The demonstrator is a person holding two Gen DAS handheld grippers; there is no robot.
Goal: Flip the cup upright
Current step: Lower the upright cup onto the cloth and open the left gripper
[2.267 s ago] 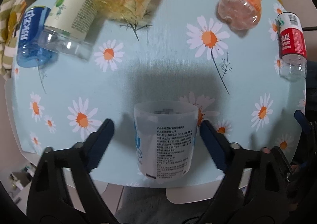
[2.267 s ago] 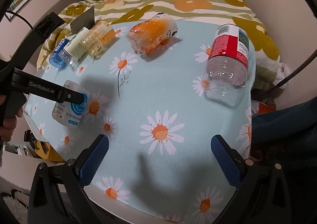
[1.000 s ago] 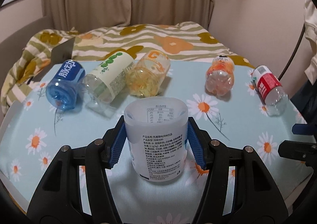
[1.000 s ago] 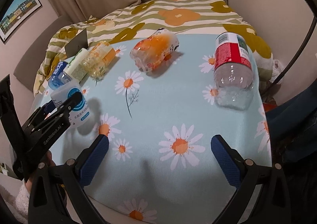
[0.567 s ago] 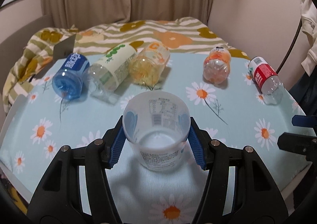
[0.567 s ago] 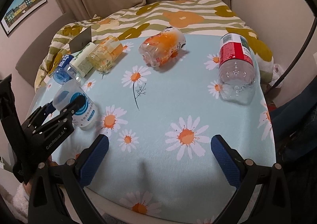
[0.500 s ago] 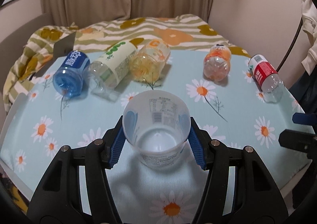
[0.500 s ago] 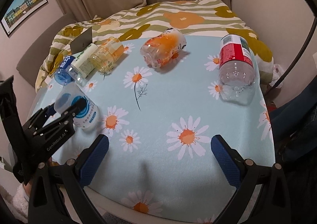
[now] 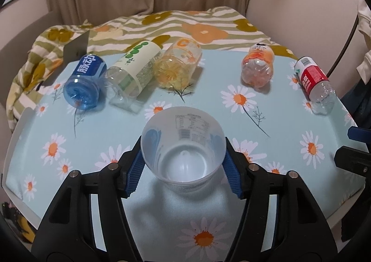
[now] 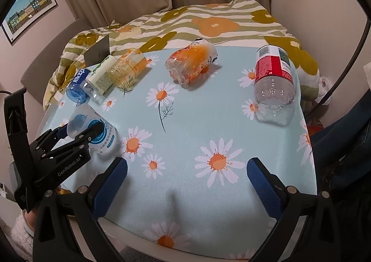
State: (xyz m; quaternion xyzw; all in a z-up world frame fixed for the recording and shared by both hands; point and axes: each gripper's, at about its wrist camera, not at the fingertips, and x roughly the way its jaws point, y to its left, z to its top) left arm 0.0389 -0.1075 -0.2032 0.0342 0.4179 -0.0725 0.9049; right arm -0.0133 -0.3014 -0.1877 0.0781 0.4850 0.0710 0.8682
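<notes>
A translucent white plastic cup (image 9: 183, 153) with blue print is clamped between the blue pads of my left gripper (image 9: 183, 169). Its open mouth faces up and toward the camera, and I see down to its bottom. In the right wrist view the cup (image 10: 95, 134) stands near the table's left front edge, tilted a little, with the left gripper (image 10: 81, 132) shut on it. I cannot tell whether its base touches the table. My right gripper (image 10: 185, 183) is open and empty above the table's front edge.
The table (image 10: 208, 123) has a light blue daisy cloth. Lying on it: a blue bottle (image 9: 84, 81), a green-label bottle (image 9: 134, 69), a yellow bottle (image 9: 178, 65), an orange bottle (image 9: 257, 67) and a red-label bottle (image 9: 315, 81). A flowered blanket (image 9: 185, 25) lies behind.
My left gripper closed on the cup, lifted and turned it so its mouth now faces up, then lowered it toward the table. The right gripper stayed open, barely moving.
</notes>
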